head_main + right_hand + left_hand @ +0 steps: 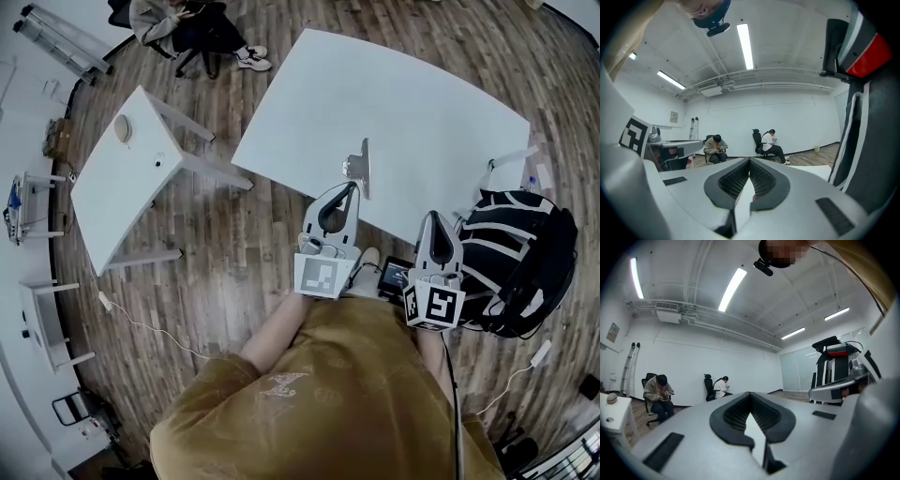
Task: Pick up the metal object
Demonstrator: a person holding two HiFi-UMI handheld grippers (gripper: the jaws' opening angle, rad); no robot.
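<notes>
A large white rectangular table [403, 112] stands on a wooden plank floor [234, 234]. The small silver-grey metal object [360, 161] stands on that table, close to its near edge and a little left of the middle.

The left gripper [352, 188] points far-right, and its tip lies just beside the metal object's near side (touching or not, the head view does not settle). In its own view the left gripper [750, 394] has its black ribbed pads [736, 416] clenched tip to tip, gripping nothing.

The right gripper [433, 218] hangs further right, near the table's near edge and apart from the object. It is likewise clenched and empty [750, 161].

A black bag with white stripes [520, 262] lies right of it.
</notes>
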